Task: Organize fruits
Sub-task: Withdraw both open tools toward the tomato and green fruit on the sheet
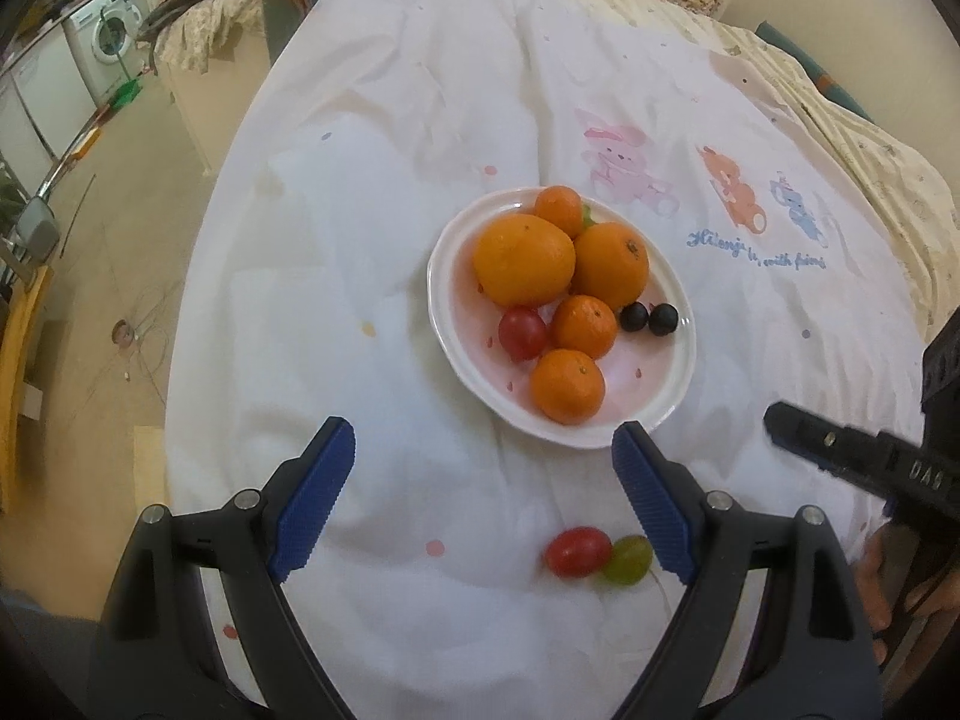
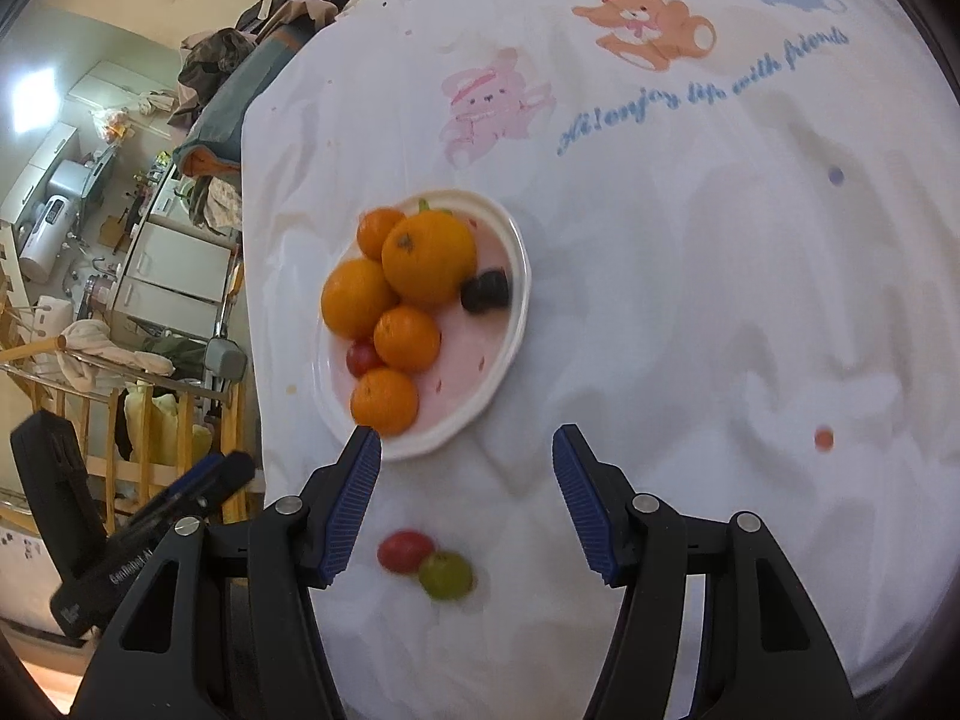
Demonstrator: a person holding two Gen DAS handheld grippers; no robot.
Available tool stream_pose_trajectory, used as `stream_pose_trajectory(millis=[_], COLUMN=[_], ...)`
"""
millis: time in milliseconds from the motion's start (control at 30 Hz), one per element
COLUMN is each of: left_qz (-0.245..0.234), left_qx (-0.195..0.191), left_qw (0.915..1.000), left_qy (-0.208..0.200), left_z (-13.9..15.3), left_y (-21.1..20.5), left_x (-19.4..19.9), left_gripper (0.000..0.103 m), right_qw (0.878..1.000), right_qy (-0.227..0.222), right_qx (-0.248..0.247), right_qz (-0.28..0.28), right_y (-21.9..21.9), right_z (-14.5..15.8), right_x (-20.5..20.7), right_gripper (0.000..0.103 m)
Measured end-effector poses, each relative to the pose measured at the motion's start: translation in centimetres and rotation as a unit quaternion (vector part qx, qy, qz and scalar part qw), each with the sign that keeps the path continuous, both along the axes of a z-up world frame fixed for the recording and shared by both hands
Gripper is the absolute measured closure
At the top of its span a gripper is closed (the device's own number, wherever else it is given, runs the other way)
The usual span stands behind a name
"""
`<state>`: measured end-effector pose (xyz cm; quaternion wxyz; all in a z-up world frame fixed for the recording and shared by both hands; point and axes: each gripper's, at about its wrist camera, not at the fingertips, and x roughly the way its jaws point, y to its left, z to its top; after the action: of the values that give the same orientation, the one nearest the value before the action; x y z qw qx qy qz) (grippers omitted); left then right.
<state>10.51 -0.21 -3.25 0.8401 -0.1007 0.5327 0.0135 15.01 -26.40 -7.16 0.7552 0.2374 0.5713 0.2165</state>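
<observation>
A white oval plate (image 1: 447, 300) (image 2: 513, 276) on the white cloth holds several oranges (image 1: 523, 259) (image 2: 428, 259), a red tomato (image 1: 522, 333) (image 2: 362, 357) and two dark grapes (image 1: 648, 318) (image 2: 486, 291). A red tomato (image 1: 577, 551) (image 2: 405, 549) and a green grape (image 1: 628, 559) (image 2: 445, 575) lie touching on the cloth, near of the plate. My left gripper (image 1: 483, 456) is open and empty; the loose pair lies between its fingers, close to the right one. My right gripper (image 2: 467, 450) is open and empty, above the same pair.
The white cloth (image 1: 384, 192) (image 2: 720, 300) with cartoon animals covers a bed. Its left edge drops to the floor (image 1: 108, 276). A wooden rail (image 2: 120, 396) and kitchen clutter stand at the left. The right gripper's arm (image 1: 858, 456) shows at the right of the left wrist view.
</observation>
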Motion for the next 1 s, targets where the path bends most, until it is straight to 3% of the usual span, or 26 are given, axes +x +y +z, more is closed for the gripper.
stream_pose_trajectory(millis=[567,733,833,1000], left_qz=[-0.025,-0.006,0.001,0.018], left_qx=[0.017,0.013,0.012,-0.004], left_qw=[0.9995,0.9998,0.9999,0.9998], left_qy=[0.010,0.012,0.008,0.003], left_z=[-0.8,-0.8,-0.5,-0.2], left_y=[-1.4,-0.6,-0.2,0.6], left_x=[-3.2,-3.6,-3.6,-3.5], left_gripper=[0.018,0.018,0.018,0.018], right_qw=[0.999,1.000,0.997,0.991], right_qy=[0.013,0.022,0.012,0.022], right_qx=[0.019,-0.007,-0.062,-0.079], right_qz=[-0.038,-0.001,0.032,0.103], right_y=[-2.3,-0.3,1.5,4.5], right_z=[0.1,-0.5,-0.8,-2.2], right_x=[-3.7,-4.0,-4.2,-4.7], right_gripper=[0.040,0.040,0.040,0.040])
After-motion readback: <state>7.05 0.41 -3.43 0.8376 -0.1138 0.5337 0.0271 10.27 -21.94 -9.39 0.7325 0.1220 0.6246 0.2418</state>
